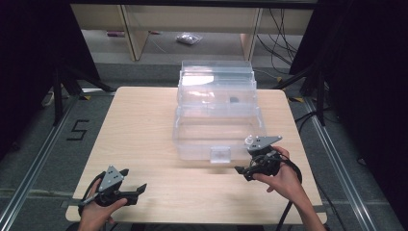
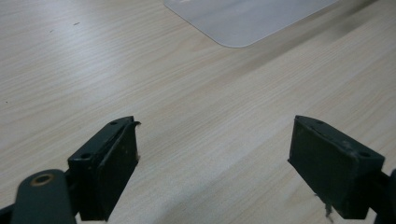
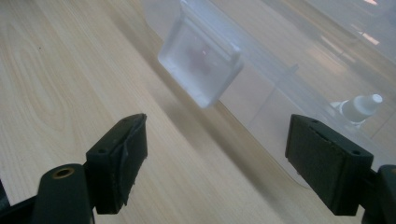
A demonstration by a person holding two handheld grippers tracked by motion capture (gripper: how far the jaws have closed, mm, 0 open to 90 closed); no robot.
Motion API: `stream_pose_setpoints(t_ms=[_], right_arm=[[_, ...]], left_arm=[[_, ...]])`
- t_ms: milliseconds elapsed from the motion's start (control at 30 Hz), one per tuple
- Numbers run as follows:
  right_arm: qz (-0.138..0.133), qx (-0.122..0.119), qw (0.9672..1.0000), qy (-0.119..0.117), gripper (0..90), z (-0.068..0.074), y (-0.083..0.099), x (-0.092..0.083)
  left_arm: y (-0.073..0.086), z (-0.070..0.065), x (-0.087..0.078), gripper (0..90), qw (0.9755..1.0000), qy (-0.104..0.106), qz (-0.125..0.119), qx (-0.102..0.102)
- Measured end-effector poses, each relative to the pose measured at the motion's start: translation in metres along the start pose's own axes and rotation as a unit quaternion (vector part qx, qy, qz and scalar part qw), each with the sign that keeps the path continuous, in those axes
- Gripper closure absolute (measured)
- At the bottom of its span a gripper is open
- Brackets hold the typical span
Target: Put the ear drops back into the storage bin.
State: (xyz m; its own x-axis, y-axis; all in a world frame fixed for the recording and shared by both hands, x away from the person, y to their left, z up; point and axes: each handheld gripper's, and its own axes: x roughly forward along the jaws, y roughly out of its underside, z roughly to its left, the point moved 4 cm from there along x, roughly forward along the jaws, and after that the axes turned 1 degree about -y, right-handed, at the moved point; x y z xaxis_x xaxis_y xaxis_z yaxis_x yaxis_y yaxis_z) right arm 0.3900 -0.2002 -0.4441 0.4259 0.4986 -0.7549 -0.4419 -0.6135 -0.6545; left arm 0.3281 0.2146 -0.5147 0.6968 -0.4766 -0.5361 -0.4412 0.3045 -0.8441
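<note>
I see a clear box (image 1: pixel 216 115) at the middle of the tabletop (image 1: pixel 144 130), its latch (image 1: pixel 220 154) facing me. My right hand-held gripper (image 1: pixel 243 171) hangs just beside the box's front right corner, jaws spread wide and empty, the latch (image 3: pixel 201 65) ahead of them. My left hand-held gripper (image 1: pixel 139 188) sits well apart near the front left edge, jaws likewise wide over bare wood.

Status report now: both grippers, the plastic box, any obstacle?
Left gripper open, empty, over bare table. Right gripper open, empty, near box latch. Clear plastic box mid-table. No obstacle.
</note>
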Motion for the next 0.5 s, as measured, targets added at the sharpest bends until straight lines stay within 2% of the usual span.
stream_pose_setpoints(t_ms=[33, 67, 200, 233, 367, 400, 500], right_arm=[[-0.008, 0.002, 1.0, 0.002, 21.6, 0.0, 0.001, 0.002], [0.0, -0.002, 1.0, 0.003, 21.6, 0.0, 0.002, 0.001], [-0.003, 0.012, 0.9999, -0.002, 21.4, 0.002, 0.007, 0.003], [-0.01, 0.007, 0.9999, 0.001, 21.4, 0.001, 0.008, 0.005], [-0.012, 0.015, 0.9998, 0.001, 21.1, 0.001, 0.011, 0.006], [-0.02, 0.016, 0.9997, 0.003, 21.1, 0.001, 0.012, 0.007], [-0.024, 0.032, 0.9992, 0.007, 21.1, 0.001, 0.015, 0.008]], left_arm=[[0.0, 0.0, 0.0, 15.0, 1.0, 0.0, 0.0, 0.0], [0.0, 0.0, 0.0, 15.0, 1.0, 0.0, 0.0, 0.0], [0.0, 0.0, 0.0, 15.0, 1.0, 0.0, 0.0, 0.0], [0.0, 0.0, 0.0, 15.0, 1.0, 0.0, 0.0, 0.0], [0.0, 0.0, 0.0, 15.0, 1.0, 0.0, 0.0, 0.0], [0.0, 0.0, 0.0, 15.0, 1.0, -0.001, -0.001, 0.0], [0.0, 0.0, 0.0, 15.0, 1.0, 0.0, 0.0, 0.0]])
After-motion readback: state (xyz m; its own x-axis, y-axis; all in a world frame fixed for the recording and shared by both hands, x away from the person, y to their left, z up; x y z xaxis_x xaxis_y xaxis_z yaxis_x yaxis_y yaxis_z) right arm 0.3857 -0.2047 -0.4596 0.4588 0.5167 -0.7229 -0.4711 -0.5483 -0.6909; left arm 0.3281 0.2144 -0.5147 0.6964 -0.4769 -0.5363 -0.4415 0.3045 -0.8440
